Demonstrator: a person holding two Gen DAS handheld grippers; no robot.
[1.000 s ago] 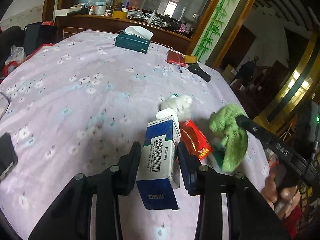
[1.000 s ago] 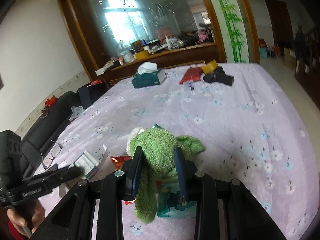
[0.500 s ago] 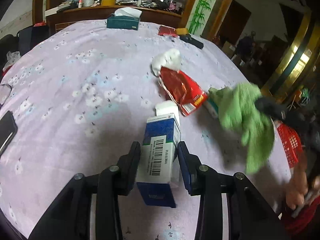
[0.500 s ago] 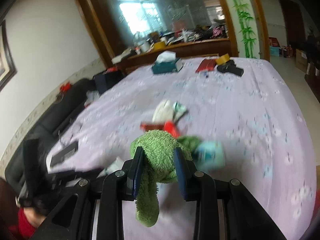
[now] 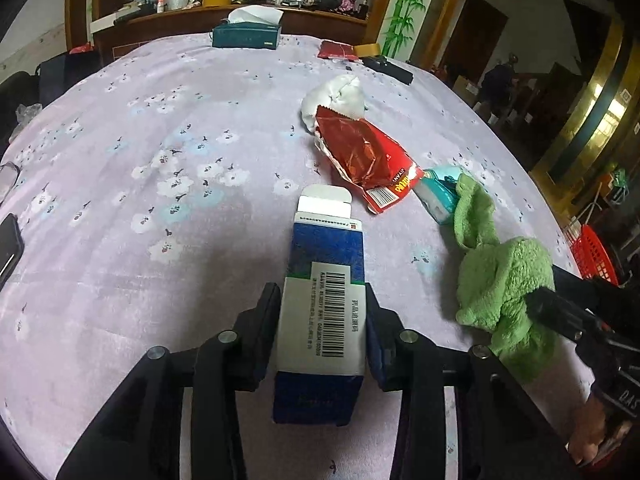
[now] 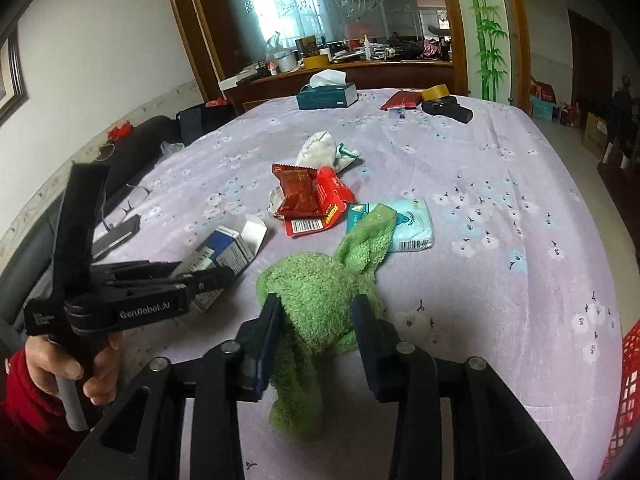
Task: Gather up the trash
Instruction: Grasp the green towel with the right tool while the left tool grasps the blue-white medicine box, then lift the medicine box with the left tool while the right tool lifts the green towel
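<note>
Left wrist: left tongs [image 5: 322, 322] clamp blue carton [image 5: 326, 276]; right tongs [image 6: 316, 334] pinch green cloth [image 6: 320, 300], hiding its middle.

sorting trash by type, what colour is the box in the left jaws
Dark blue box with a white barcode label and white open flap, clearest in the left wrist view.

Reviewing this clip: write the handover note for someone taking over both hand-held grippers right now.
Left hand-held gripper: shut on the blue-and-white cardboard box.
Right hand-held gripper: shut on the fuzzy green cloth.
On the purple floral tablecloth: red foil snack wrappers, crumpled white tissue, light-blue tissue pack.
Red mesh basket sits at the right edge.
Done: two items gripped. Left: bin them, collect the rest.
</note>
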